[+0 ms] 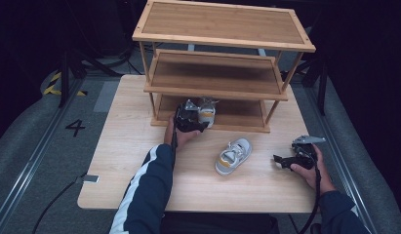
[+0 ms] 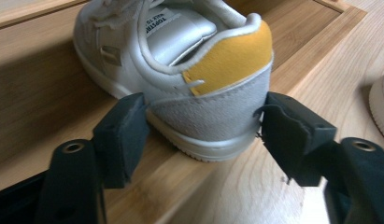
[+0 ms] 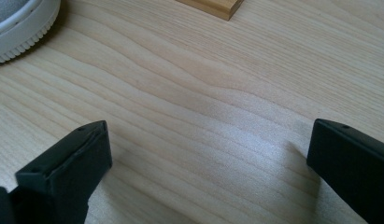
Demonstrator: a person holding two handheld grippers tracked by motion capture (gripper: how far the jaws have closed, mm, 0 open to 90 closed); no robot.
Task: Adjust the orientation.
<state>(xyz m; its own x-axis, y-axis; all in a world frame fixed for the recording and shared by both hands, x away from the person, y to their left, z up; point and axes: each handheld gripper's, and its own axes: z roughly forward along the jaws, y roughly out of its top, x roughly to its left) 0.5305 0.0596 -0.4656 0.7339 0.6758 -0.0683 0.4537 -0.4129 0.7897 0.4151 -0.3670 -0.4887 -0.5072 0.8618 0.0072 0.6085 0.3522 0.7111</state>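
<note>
Two padded left gripper (image 2: 203,135) jaws clamping grey suede heel of white sneaker (image 2: 180,60).

Dark navy sleeves on both arms, the left sleeve (image 1: 147,187) carrying a white stripe down its length. Both grippers are black: the left gripper (image 2: 203,135) shows thick padded jaws with round screw holes; the right gripper (image 1: 286,161) wears a grey three-cornered plate, black cable trailing.
</note>
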